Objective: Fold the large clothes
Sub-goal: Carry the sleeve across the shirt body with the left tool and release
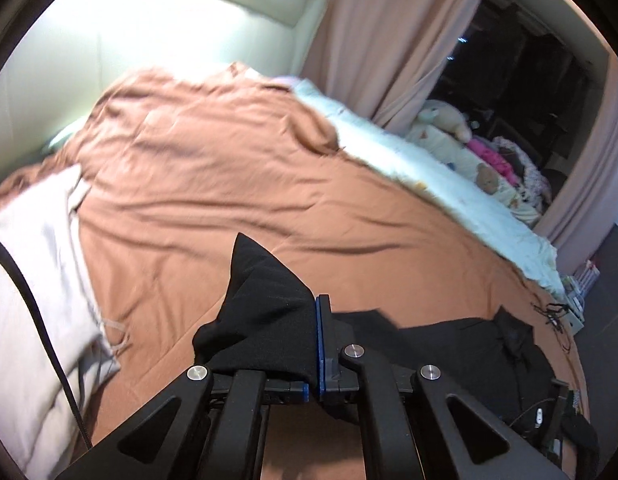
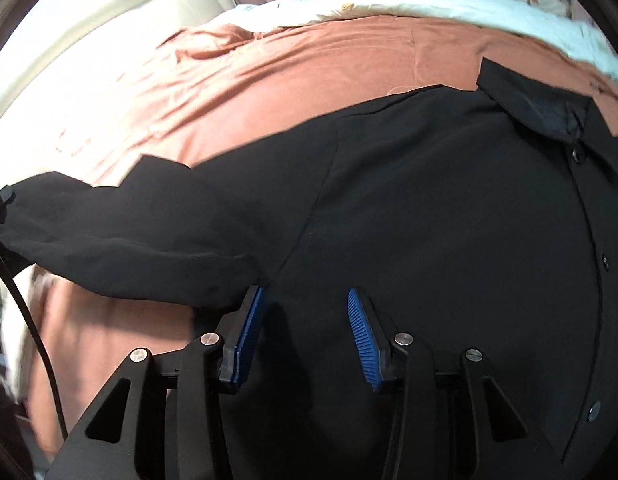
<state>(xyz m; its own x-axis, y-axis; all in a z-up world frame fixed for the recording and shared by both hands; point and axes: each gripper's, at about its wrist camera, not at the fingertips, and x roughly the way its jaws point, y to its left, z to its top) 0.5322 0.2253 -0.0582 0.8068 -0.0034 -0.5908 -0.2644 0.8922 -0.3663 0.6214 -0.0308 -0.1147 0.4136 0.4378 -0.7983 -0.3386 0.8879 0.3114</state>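
A black button-up shirt [image 2: 449, 208] lies front up on the orange bed sheet [image 2: 289, 80], collar at the upper right, one sleeve [image 2: 129, 232] stretched out to the left. My right gripper [image 2: 307, 320] is open just above the shirt near the armpit, blue pads apart. My left gripper [image 1: 309, 344] is shut on the sleeve's cuff end [image 1: 265, 312], which bunches up over its fingers; the shirt's body [image 1: 469, 344] trails to the right. The left gripper's tip shows at the left edge of the right wrist view [image 2: 3, 200].
A pale grey garment [image 1: 33, 280] with a drawstring lies on the bed's left side. A white quilt [image 1: 449, 184] and stuffed toys [image 1: 445, 120] line the far side by the pink curtain [image 1: 389, 40] and dark window. A black cable [image 2: 25, 312] hangs at left.
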